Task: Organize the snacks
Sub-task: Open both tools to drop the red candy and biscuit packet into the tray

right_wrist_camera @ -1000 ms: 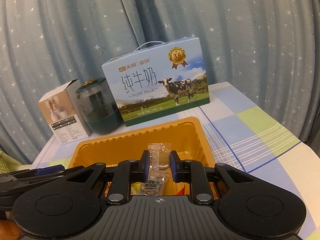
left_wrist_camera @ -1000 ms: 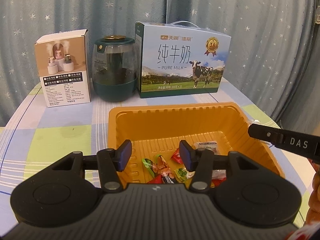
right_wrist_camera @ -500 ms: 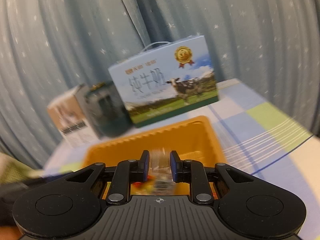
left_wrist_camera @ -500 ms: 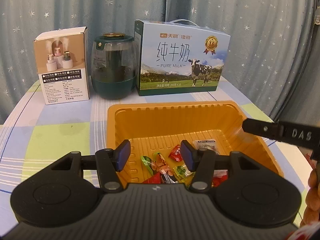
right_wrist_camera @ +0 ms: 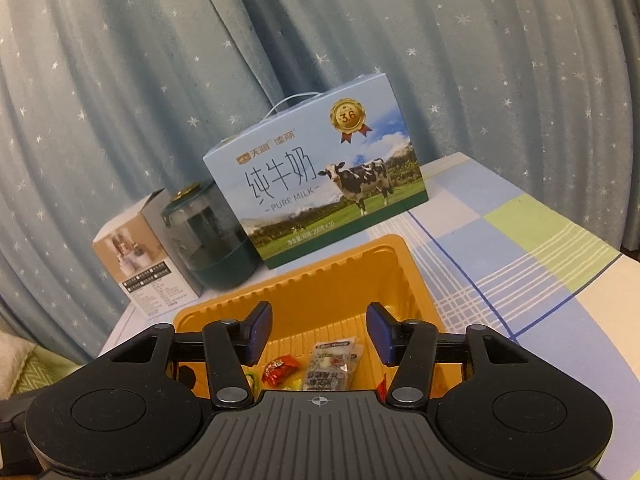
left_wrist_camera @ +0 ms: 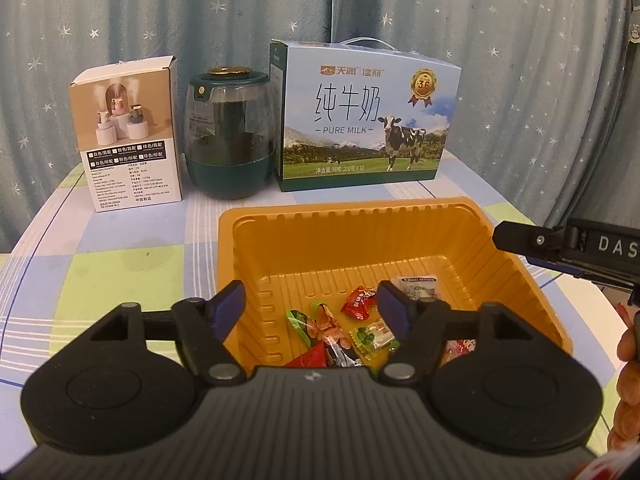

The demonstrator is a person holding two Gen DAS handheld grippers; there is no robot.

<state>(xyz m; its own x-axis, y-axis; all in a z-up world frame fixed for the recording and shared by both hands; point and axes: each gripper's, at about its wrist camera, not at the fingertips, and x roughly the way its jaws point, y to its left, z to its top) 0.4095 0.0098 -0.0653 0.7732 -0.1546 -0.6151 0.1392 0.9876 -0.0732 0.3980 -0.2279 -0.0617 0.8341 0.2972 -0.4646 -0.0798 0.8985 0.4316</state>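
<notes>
An orange plastic tray (left_wrist_camera: 360, 236) sits on the checked tablecloth and holds several wrapped snacks: a red candy (left_wrist_camera: 357, 300), a green packet (left_wrist_camera: 374, 334) and a clear packet (left_wrist_camera: 418, 286). My left gripper (left_wrist_camera: 310, 306) is open and empty above the tray's near side. My right gripper (right_wrist_camera: 318, 330) is open and empty above the tray (right_wrist_camera: 340, 280); the clear packet (right_wrist_camera: 332, 364) lies in the tray below it, next to the red candy (right_wrist_camera: 280, 368). The right gripper's finger (left_wrist_camera: 560, 240) reaches over the tray's right rim in the left wrist view.
Behind the tray stand a white humidifier box (left_wrist_camera: 128, 136), a dark green jar (left_wrist_camera: 230, 136) and a blue milk carton box (left_wrist_camera: 360, 120). A starred curtain (left_wrist_camera: 520, 60) hangs behind the table. The table's right edge (right_wrist_camera: 600, 280) is close.
My right gripper opened and let go of the clear packet, which now lies in the tray. The left gripper stayed open and barely moved.
</notes>
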